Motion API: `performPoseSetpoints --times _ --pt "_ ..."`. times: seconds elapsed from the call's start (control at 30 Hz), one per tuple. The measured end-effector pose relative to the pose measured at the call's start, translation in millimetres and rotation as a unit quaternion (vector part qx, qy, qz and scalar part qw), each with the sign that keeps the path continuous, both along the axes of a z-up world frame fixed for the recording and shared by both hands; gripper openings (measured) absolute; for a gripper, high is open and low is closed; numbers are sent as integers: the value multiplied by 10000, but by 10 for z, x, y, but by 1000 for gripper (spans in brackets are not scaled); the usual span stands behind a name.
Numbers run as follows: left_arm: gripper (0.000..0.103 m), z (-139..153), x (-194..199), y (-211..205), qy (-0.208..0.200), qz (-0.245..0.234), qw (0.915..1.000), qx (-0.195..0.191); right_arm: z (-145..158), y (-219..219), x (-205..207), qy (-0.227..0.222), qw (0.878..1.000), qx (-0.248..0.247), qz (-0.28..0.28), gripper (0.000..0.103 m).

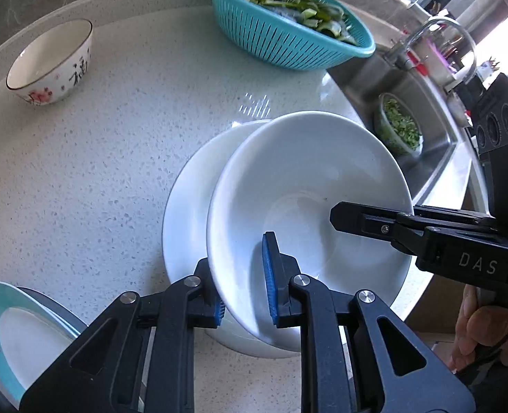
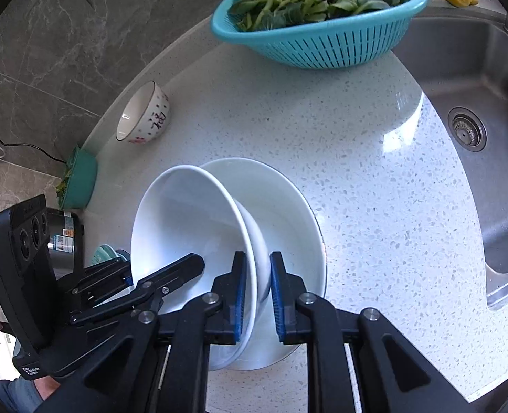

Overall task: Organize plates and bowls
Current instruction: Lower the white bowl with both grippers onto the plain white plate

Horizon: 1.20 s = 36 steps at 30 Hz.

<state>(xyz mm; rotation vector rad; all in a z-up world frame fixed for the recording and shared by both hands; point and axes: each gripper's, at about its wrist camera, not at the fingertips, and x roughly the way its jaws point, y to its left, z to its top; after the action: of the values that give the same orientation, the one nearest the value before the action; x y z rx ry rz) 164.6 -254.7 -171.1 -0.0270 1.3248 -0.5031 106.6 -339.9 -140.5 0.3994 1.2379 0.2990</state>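
A white bowl (image 1: 305, 186) (image 2: 185, 216) is held tilted over a second white bowl (image 1: 188, 206) (image 2: 285, 213) that rests on the speckled counter. My left gripper (image 1: 243, 275) is shut on the near rim of the tilted bowl. My right gripper (image 2: 257, 292) is shut on the opposite rim; it also shows in the left wrist view (image 1: 357, 216). A flowered bowl with black characters (image 1: 52, 63) (image 2: 145, 115) stands at the far left. A teal-rimmed plate (image 1: 16, 334) lies on a dark plate at the near left.
A teal colander of greens (image 1: 285, 20) (image 2: 323, 13) stands at the back by the steel sink (image 1: 422, 127) (image 2: 477, 103). A glass bowl of chopped greens (image 1: 400, 125) sits in the sink. A teal basin (image 2: 78, 182) and a dark appliance (image 2: 64, 237) stand at the left.
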Motion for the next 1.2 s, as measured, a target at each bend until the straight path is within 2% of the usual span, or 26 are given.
performPoseSetpoints --times 0.3,0.57,0.7,0.77,0.83,1.03,1.2 --pt "17 -143 32 -62 -13 -92 9998 199 -109 47 31 -33 9993 -344 126 17" --pt "23 -149 60 -119 -98 -236 9991 336 -79 223 37 -187 9931 -1100 364 18" --pt "23 -152 68 -127 -126 -286 9990 333 -73 219 39 -152 9932 -1104 326 20" --pt "24 -146 65 -131 -151 -314 9988 341 -71 240 37 -150 9931 -1113 342 28" --pt "24 -142 63 -128 -173 -315 9987 349 -60 268 26 -116 9935 -1084 340 29" --pt "24 -145 87 -99 -161 -325 9990 270 -50 254 -5 -4 9956 -905 227 33" --pt "24 -143 79 -84 -173 -337 9990 251 8 225 -45 -12 9978 -658 47 42"
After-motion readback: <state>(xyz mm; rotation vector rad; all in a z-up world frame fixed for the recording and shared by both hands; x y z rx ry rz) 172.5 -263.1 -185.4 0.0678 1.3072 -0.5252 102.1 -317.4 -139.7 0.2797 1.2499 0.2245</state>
